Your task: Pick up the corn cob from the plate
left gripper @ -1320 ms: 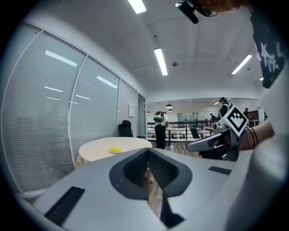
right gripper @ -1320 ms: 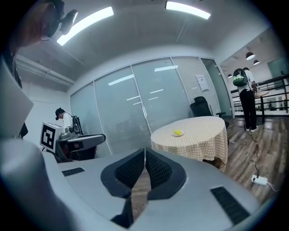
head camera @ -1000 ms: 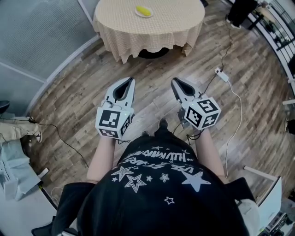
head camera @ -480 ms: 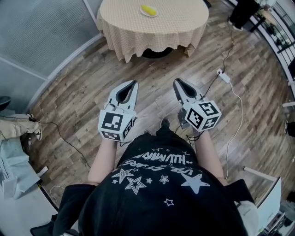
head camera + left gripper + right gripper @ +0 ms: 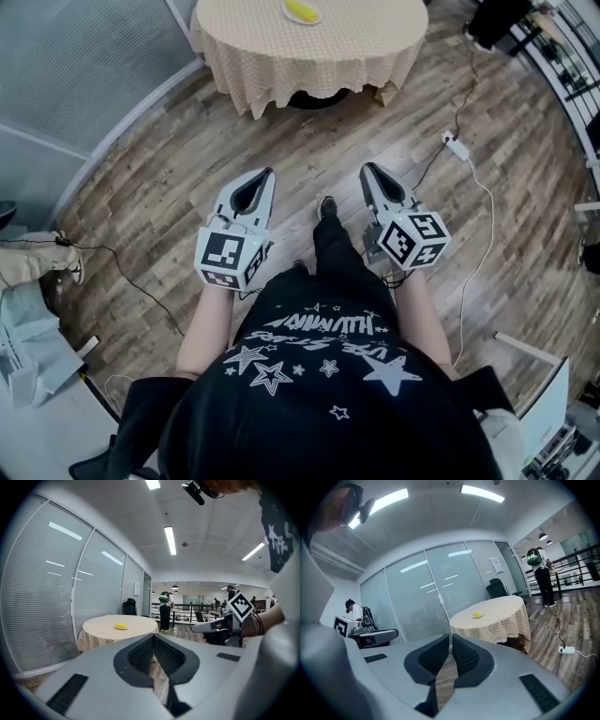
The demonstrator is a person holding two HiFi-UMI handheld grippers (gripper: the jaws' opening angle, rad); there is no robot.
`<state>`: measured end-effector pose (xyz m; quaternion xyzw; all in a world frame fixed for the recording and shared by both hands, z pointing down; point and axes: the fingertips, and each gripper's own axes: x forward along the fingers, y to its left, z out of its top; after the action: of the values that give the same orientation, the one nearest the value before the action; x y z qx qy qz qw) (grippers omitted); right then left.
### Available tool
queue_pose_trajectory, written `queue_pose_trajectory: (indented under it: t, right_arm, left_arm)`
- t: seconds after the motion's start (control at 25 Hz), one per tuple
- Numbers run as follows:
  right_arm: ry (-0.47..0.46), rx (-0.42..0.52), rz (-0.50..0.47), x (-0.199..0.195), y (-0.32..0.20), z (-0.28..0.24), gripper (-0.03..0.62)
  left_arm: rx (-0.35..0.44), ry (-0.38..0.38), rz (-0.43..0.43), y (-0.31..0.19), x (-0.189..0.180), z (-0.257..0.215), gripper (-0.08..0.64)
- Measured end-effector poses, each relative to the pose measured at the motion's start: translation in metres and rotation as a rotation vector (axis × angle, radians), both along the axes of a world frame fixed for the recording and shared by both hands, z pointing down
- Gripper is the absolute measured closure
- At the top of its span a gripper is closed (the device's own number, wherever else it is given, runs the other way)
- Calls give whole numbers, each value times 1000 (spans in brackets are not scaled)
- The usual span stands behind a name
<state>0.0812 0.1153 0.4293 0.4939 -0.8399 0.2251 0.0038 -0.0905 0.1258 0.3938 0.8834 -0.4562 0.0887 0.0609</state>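
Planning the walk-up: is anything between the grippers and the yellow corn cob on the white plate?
Nothing visible: only wood-plank floor lies between the left gripper, the right gripper and the round beige-clothed table holding the yellow corn cob.

Corn cob (image 5: 301,9) on plate (image 5: 317,19), plate on table (image 5: 309,52); table well ahead of person (image 5: 323,375)

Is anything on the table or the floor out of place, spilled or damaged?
Nothing is spilled or damaged. The corn cob lies on its plate on the table. Only a power strip and loose cables trail across the floor.
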Motion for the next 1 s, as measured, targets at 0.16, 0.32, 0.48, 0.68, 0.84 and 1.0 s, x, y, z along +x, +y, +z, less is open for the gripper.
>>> queue_pose_trajectory:
  t: [0.16, 0.32, 0.48, 0.68, 0.84, 1.0]
  right_arm:
    - [-9, 11, -13, 0, -42, 1, 554]
    - [-11, 10, -54, -2, -89, 4, 554]
    - [-24, 19, -71, 0, -140, 1, 554]
    - [-25, 23, -93, 11, -198, -4, 554]
    - [-31, 21, -102, 21, -235, -6, 554]
    - [-37, 13, -123, 25, -265, -5, 554]
  left_arm:
    - [2, -1, -32, -29, -3, -1, 551]
    - [-3, -18, -71, -67, -7, 2, 551]
    - [0, -24, -100, -110, -8, 0, 551]
    - [12, -48, -118, -162, 1, -8, 551]
    - [13, -60, -127, -190, 10, -11, 551]
    - [-3, -67, -146, -216, 14, -9, 551]
